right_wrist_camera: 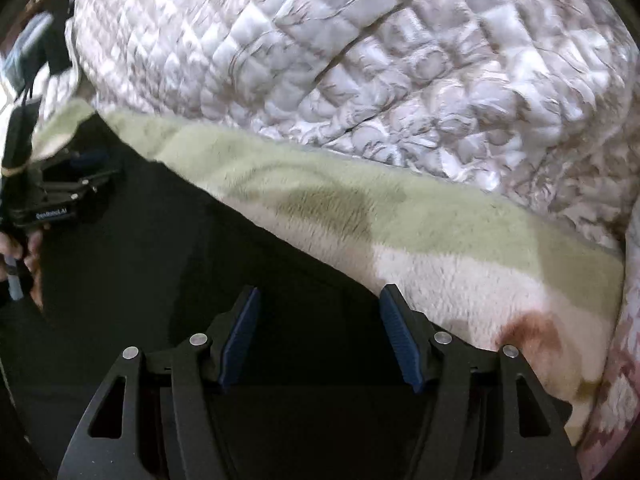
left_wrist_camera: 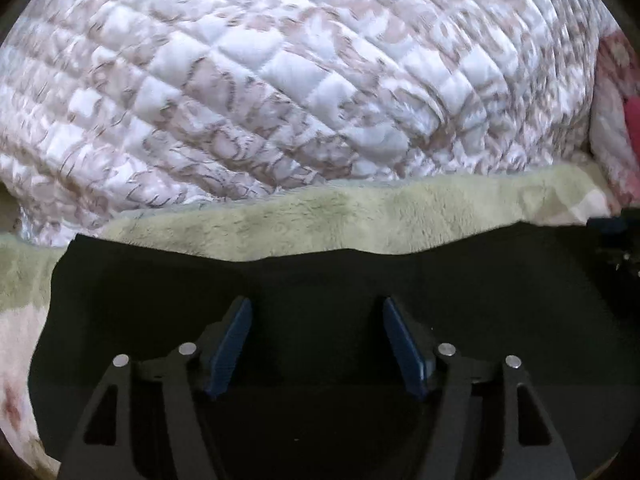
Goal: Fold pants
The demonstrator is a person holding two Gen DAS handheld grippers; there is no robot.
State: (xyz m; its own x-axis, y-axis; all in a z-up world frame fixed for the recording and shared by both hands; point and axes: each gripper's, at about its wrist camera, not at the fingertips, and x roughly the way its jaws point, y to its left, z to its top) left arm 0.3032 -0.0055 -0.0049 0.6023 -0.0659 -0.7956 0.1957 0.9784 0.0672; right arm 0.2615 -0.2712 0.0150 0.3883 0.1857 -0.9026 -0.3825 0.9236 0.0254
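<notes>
Ahead: a puffy white and tan quilt (left_wrist_camera: 256, 80) is lying bunched up.
Nearer: a soft green and cream blanket (right_wrist_camera: 420, 236) is covering the bed.

Pants (left_wrist_camera: 320, 280) on blanket (left_wrist_camera: 304, 212), before quilt (left_wrist_camera: 280, 80)

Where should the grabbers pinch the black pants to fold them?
Probably the far edge of the black pants, where it lies on the fuzzy green blanket. Come down from above, left gripper and right gripper apart; that edge is exposed and flat.
</notes>
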